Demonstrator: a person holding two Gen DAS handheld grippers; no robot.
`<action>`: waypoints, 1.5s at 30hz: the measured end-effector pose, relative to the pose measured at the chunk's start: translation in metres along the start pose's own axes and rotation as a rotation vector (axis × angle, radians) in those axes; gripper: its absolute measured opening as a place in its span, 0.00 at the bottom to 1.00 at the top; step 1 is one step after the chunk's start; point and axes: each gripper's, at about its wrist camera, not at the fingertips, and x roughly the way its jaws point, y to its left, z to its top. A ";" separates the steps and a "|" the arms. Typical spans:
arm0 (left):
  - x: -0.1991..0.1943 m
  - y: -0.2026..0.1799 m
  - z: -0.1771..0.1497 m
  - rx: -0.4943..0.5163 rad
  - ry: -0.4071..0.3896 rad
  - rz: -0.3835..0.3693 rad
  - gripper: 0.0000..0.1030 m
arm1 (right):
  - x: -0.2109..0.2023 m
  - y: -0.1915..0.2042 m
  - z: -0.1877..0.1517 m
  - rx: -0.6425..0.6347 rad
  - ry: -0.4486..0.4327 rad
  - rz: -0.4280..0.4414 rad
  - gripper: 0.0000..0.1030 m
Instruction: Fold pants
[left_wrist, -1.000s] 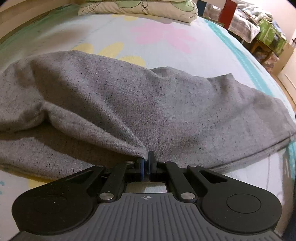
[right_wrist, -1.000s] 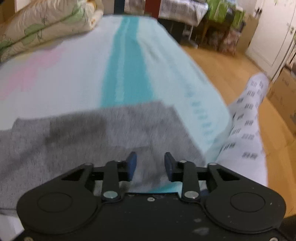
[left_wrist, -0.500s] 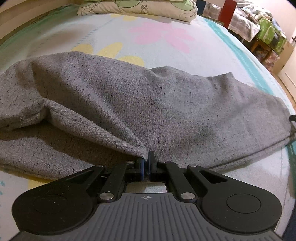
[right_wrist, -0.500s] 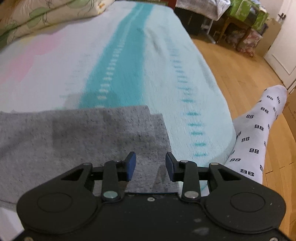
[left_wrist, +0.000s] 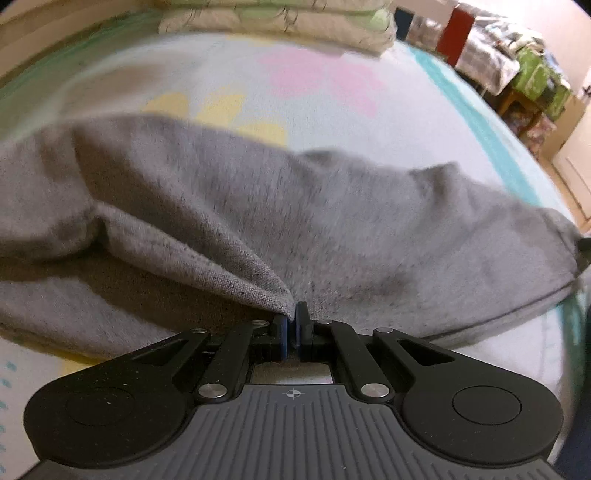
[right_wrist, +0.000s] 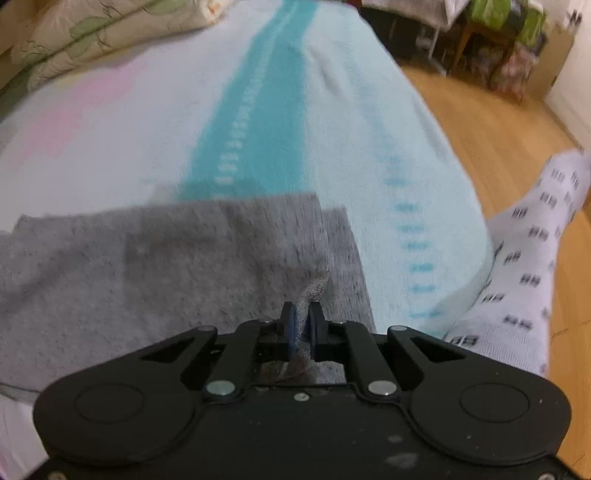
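Grey knit pants (left_wrist: 258, 221) lie across a pale bed cover with pink and yellow flowers. My left gripper (left_wrist: 293, 321) is shut on a pinched ridge of the cloth at the pants' near edge. In the right wrist view the pants' end (right_wrist: 166, 266) lies flat beside a teal stripe. There my right gripper (right_wrist: 302, 317) is closing, and its blue pads press a raised fold of the grey cloth between them.
Folded floral bedding (left_wrist: 280, 18) is stacked at the far end of the bed. The bed's edge (right_wrist: 465, 236) drops to a wooden floor (right_wrist: 498, 122) on the right. A person's leg in a white patterned sock (right_wrist: 517, 280) stands by that edge. Cluttered furniture (left_wrist: 517, 70) fills the far right.
My right gripper went from open over the cloth to shut on a pinched fold near the pants' end. The left gripper kept its grip and barely moved.
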 end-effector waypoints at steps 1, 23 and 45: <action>-0.008 -0.002 0.001 0.008 -0.021 -0.007 0.03 | -0.011 0.003 0.001 -0.014 -0.028 -0.016 0.08; -0.010 0.002 -0.018 0.033 0.074 -0.050 0.09 | 0.018 0.021 -0.016 -0.126 0.086 -0.237 0.13; -0.083 0.153 0.032 0.027 -0.014 0.238 0.09 | -0.094 0.239 -0.005 -0.292 -0.254 0.268 0.23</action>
